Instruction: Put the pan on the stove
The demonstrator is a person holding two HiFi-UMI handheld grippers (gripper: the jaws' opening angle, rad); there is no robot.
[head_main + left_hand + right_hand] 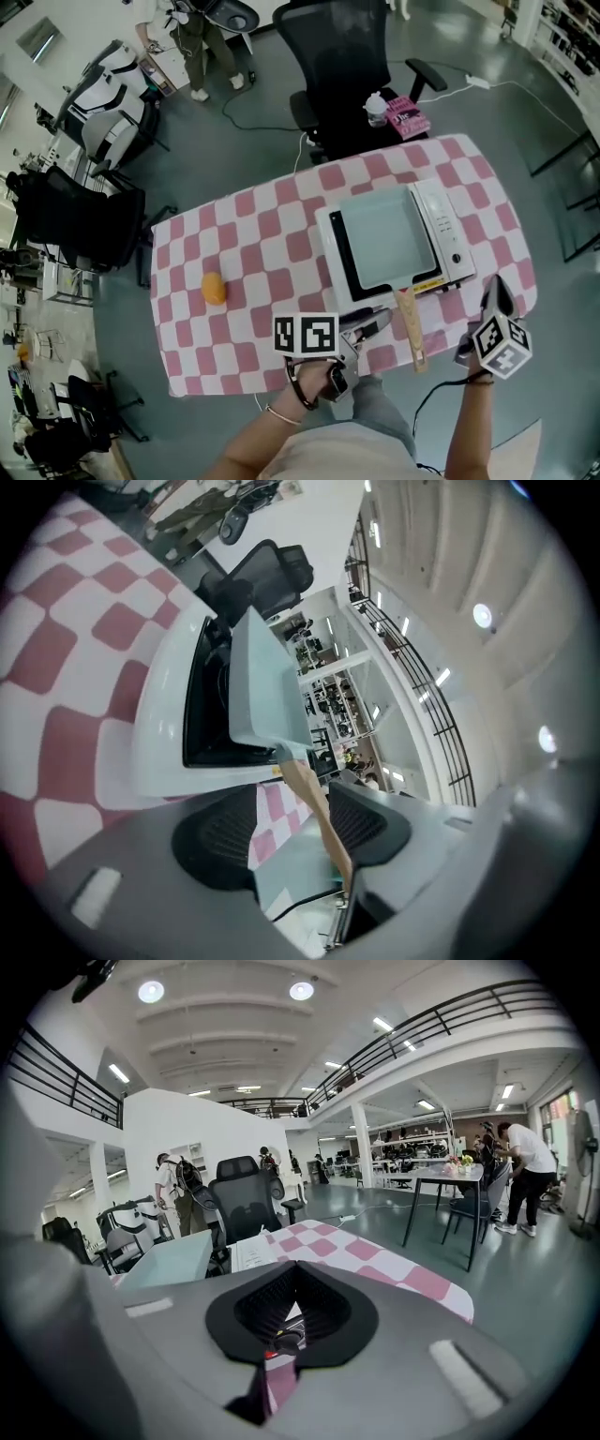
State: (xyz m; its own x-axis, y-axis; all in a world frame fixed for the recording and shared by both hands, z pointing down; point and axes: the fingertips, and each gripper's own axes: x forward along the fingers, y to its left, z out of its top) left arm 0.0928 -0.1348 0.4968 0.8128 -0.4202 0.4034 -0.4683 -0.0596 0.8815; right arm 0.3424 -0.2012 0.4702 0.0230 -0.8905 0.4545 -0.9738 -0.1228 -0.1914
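Observation:
A pale blue square pan (386,237) lies flat on the white stove (447,228) at the right of the checkered table. Its wooden handle (410,328) points toward me past the stove's front edge. My left gripper (375,325) is just left of that handle, open, with nothing pressed between its pads. In the left gripper view the handle (314,803) shows through the gap, close to the right-hand pad, with the pan (258,682) and stove (164,733) beyond. My right gripper (494,291) hovers by the table's right front corner, shut and empty. In the right gripper view its pads (337,1321) meet.
A small orange object (214,288) lies on the cloth at the left. A black office chair (337,56) stands behind the table, with a pink box (408,117) and a white cup (376,108) beside it. The table's front edge (281,384) is right below my grippers.

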